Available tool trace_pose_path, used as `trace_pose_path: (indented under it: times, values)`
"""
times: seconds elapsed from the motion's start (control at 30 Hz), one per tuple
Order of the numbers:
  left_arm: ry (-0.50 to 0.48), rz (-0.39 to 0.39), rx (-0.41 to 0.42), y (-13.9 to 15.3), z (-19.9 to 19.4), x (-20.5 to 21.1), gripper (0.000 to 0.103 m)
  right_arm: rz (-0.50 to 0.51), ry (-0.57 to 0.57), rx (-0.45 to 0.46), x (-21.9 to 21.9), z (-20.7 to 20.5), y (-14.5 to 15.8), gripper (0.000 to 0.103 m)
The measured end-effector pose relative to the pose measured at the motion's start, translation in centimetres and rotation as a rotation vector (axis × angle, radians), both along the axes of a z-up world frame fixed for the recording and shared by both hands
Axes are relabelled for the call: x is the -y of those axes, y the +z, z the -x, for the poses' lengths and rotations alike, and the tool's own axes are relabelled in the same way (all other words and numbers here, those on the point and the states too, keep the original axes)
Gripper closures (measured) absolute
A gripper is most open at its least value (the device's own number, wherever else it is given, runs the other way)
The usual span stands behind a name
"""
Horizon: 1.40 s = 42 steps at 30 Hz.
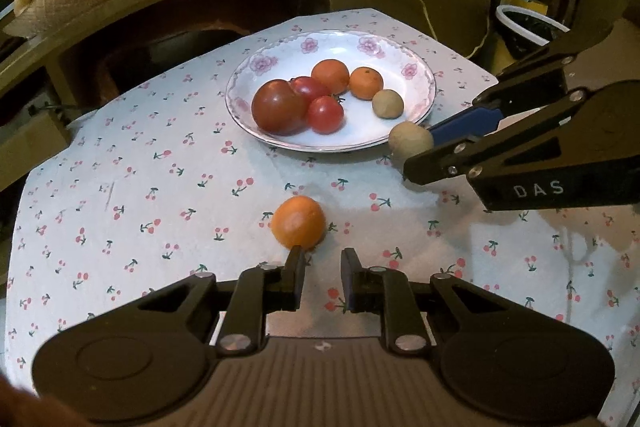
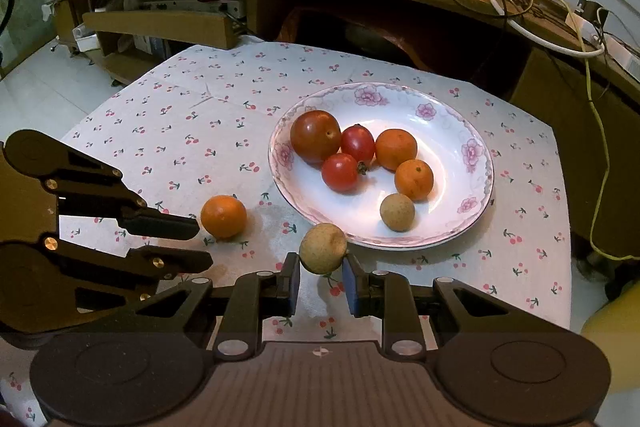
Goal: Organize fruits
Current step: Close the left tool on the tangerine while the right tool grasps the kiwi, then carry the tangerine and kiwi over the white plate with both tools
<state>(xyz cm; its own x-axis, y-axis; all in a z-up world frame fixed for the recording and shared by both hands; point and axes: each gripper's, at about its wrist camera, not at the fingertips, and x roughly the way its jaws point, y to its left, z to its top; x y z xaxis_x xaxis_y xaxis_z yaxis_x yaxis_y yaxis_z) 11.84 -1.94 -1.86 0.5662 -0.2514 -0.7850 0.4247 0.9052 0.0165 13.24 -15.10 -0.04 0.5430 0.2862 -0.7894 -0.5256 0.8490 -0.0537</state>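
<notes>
Cherry-print tablecloth (image 2: 200, 115), plate (image 2: 452, 227) of fruit. Right gripper (image 2: 321, 277) pinches brown fruit (image 2: 322, 247) at plate's near rim. Left gripper (image 1: 322, 277) pressed together, empty; orange (image 1: 298, 222) just beside its tip, off plate.

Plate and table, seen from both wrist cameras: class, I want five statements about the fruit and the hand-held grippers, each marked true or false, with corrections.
1. The plate holds six fruits. True.
2. The loose orange lies on the plate. False: it lies on the tablecloth, apart from the plate.
3. A brown fruit sits between the fingertips of the right hand-held gripper, beside the plate's rim. True.
4. The left hand-held gripper grips the loose orange. False: nothing is between its jaws, and the orange sits just ahead of one fingertip.
5. The tablecloth is plain white. False: it has a cherry print.
</notes>
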Motion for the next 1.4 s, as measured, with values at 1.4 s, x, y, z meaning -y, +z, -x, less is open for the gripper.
trace_pose_path:
  times: [1.4]
  values:
    - [0.001,-0.052,0.103,1.7,-2.8,2.6,0.066,0.033,-0.024,0.075,0.8,0.0,1.6,0.079]
